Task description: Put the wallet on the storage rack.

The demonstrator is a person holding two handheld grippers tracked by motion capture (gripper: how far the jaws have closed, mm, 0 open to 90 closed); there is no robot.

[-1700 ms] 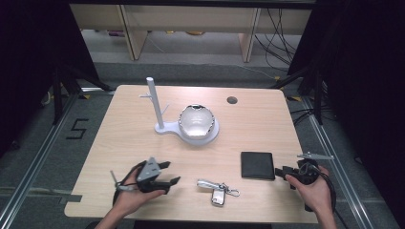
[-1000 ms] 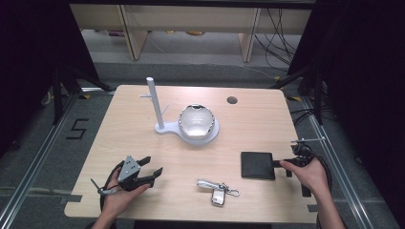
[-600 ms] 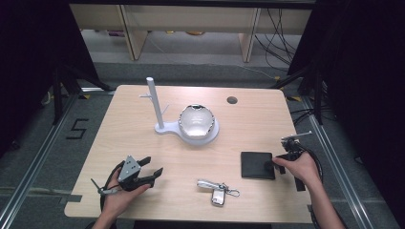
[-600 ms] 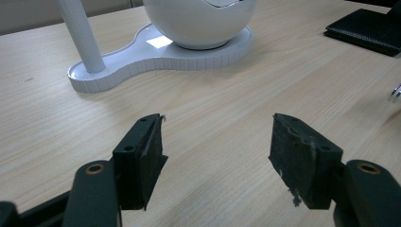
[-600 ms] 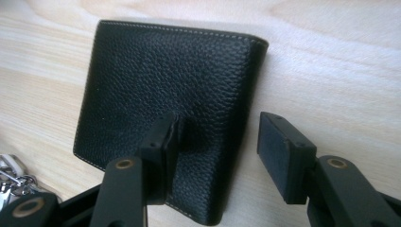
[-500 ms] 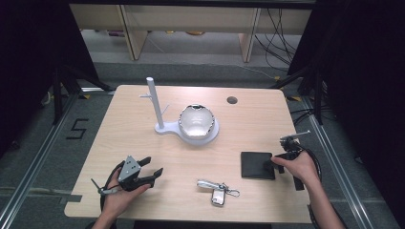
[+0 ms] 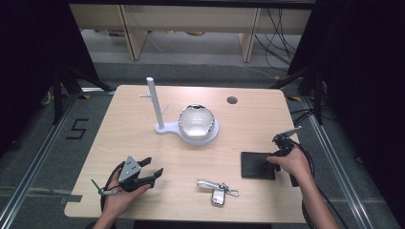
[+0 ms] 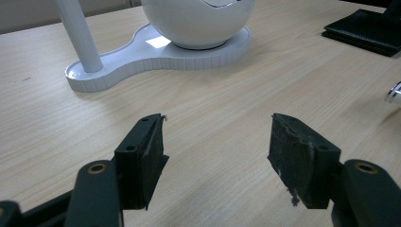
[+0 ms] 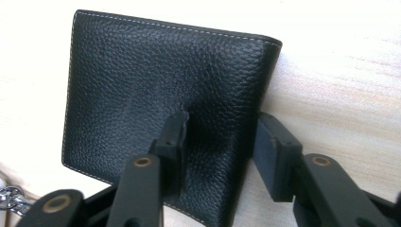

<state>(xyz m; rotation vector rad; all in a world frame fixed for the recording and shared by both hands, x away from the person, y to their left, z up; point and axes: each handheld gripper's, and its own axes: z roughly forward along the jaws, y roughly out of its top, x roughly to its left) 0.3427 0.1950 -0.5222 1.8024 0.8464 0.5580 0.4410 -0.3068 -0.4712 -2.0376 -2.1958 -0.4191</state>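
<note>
Working across the table (image 7: pixel 143 143), you have the black wallet (image 9: pixel 165 94) flat near its right edge. Your right gripper (image 9: pixel 220 142) straddles the wallet's folded edge, not yet clamped; seat deeper before squeezing. Your left gripper (image 8: pixel 215 156) rests spread, empty.

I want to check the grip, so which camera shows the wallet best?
The right gripper view: the wallet is close up, one jaw on its top, the other beside its edge. The high view shows it small; the left gripper view catches a corner.
</note>
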